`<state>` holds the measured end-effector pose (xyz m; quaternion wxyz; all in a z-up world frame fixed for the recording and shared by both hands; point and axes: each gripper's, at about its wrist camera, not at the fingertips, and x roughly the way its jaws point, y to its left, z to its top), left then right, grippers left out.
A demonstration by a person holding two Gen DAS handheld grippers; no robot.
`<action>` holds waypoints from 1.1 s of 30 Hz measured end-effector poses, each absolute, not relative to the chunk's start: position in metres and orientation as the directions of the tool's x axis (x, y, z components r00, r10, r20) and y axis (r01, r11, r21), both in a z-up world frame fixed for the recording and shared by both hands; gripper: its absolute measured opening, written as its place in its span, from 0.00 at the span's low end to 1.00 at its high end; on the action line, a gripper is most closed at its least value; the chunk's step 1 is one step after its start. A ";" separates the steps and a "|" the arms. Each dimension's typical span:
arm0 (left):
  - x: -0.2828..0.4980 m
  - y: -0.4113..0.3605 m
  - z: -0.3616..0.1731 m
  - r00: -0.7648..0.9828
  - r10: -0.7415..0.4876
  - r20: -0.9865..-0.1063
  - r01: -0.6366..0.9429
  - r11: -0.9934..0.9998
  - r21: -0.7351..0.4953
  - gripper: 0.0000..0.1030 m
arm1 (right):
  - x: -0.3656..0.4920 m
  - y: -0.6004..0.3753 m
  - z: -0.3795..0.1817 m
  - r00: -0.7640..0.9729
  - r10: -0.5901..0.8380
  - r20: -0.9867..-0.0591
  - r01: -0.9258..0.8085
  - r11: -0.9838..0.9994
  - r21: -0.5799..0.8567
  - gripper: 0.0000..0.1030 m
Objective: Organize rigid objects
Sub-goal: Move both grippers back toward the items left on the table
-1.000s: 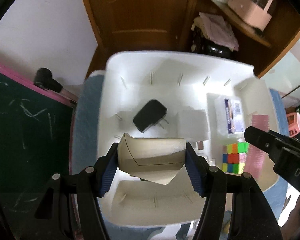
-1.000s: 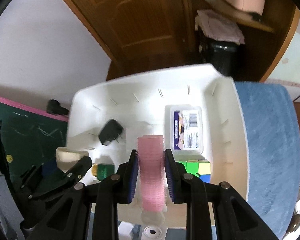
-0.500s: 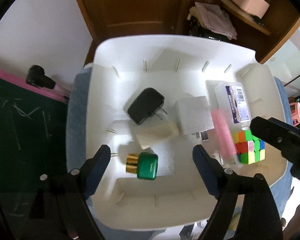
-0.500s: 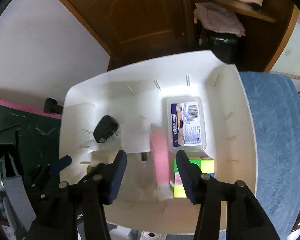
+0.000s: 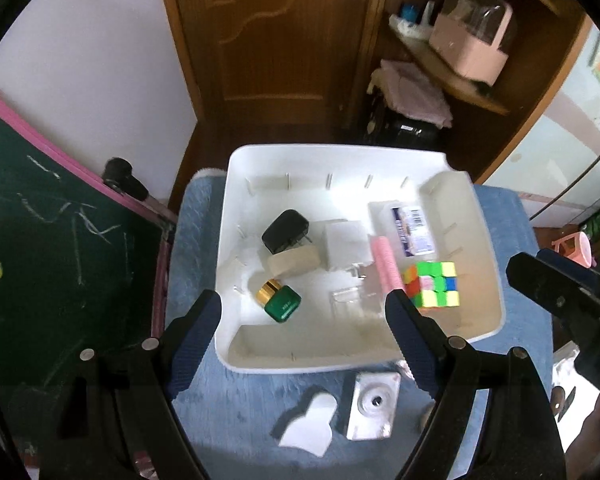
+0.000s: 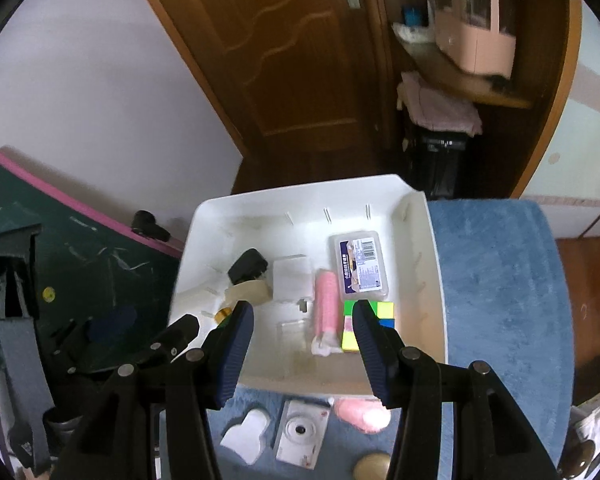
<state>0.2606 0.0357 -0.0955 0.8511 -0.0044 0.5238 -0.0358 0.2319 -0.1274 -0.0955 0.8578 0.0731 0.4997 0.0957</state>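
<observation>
both grippers hang over the white bin (image 5: 482, 216) with nothing in them. the left gripper (image 5: 304, 312) has its jaws spread wide and bare, and the right gripper (image 6: 302, 326) stands released too, less wide, with only the bin floor showing between its blue pads.

inside the bin lie the black charger (image 5: 285, 230), a beige roll of tape (image 5: 294, 263) leaning against it, a white block (image 5: 346, 245), the green bottle with the gold cap (image 5: 281, 301), the pink hair roller (image 6: 326, 304) lying lengthwise beside the clear labelled case (image 6: 360, 266), and the rubik's cube (image 5: 434, 283) just by the roller's near end. a clear little box (image 5: 350, 300) sits on the floor of the bin, hard to make out.

what i'd judge is left sits on the blue cloth (image 6: 500, 280) in front of the bin: a white flat cut-out piece (image 5: 310, 420), a small white camera (image 6: 302, 434), something pink and soft-looking (image 6: 362, 414), and a brassy round thing (image 6: 372, 468) at the very edge.

to do the next pick well, i'd bring one gripper back toward the near edge and come down on the camera across its short sides, since its flat face offers little to pinch. the cut-out lies flush on the cloth, so it may need an edge lifted first. keep the two grippers from crowding each other, as the pieces sit close together.
</observation>
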 end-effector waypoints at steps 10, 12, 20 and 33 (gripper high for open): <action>0.192 0.028 -0.045 0.538 -0.076 -0.839 0.065 0.997 -0.048 0.84 | 0.160 -0.141 -0.049 0.556 0.245 -0.794 -0.142 0.970 0.200 0.51; 0.178 0.027 -0.036 0.556 -0.075 -0.828 0.063 0.997 -0.048 0.84 | 0.146 -0.144 -0.043 0.566 0.246 -0.787 -0.148 0.969 0.196 0.51; 0.134 0.024 -0.014 0.609 -0.068 -0.791 0.049 0.998 -0.048 0.85 | 0.088 -0.157 -0.021 0.617 0.251 -0.746 -0.181 0.968 0.175 0.54; 0.090 0.014 -0.011 0.656 -0.054 -0.753 0.055 0.998 -0.025 0.93 | 0.031 -0.171 -0.016 0.663 0.233 -0.712 -0.191 0.972 0.140 0.55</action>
